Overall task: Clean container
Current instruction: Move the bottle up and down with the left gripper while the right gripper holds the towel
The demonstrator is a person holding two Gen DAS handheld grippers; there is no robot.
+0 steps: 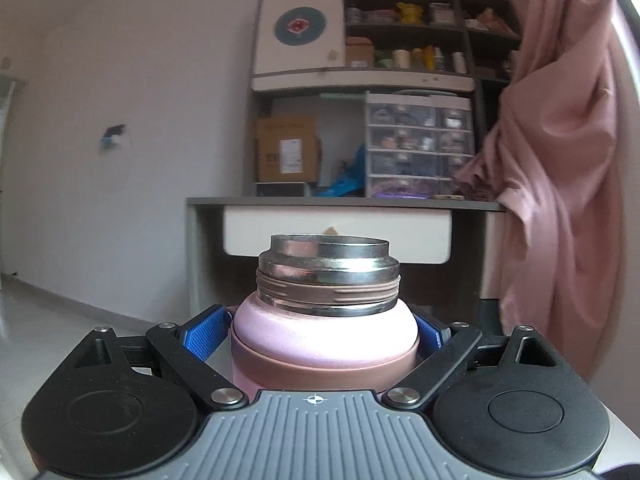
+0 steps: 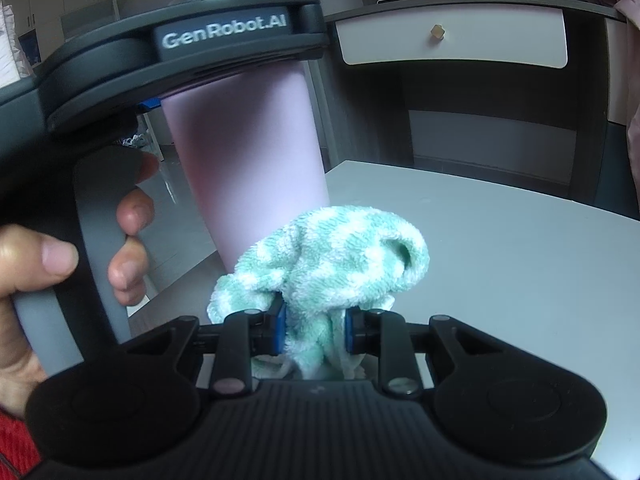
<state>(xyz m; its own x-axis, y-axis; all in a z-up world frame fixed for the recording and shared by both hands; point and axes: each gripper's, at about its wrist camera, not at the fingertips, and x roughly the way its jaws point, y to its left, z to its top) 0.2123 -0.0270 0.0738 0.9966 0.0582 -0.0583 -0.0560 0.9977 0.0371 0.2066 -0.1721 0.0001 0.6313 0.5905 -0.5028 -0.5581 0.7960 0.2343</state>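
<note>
A pink insulated flask (image 1: pixel 324 344) stands upright with no lid, its steel threaded mouth (image 1: pixel 328 252) open. My left gripper (image 1: pixel 324 334) is level and shut on the flask's shoulder, one blue pad (image 1: pixel 200 336) pressing on each side. In the right wrist view the flask (image 2: pixel 248 152) rises at the table's left edge, with the left gripper's grey body (image 2: pixel 224 36) around its top. A hand (image 2: pixel 36 268) holds that gripper's handle. My right gripper (image 2: pixel 316 332) is shut on a bunched green-and-white terry cloth (image 2: pixel 340 252), just right of the flask's lower part.
The white table (image 2: pixel 500 264) stretches to the right behind the cloth. Beyond it stands a grey desk with a white drawer (image 2: pixel 452 36) and crowded shelves (image 1: pixel 400 52) above. A pink garment (image 1: pixel 560 168) hangs at the right.
</note>
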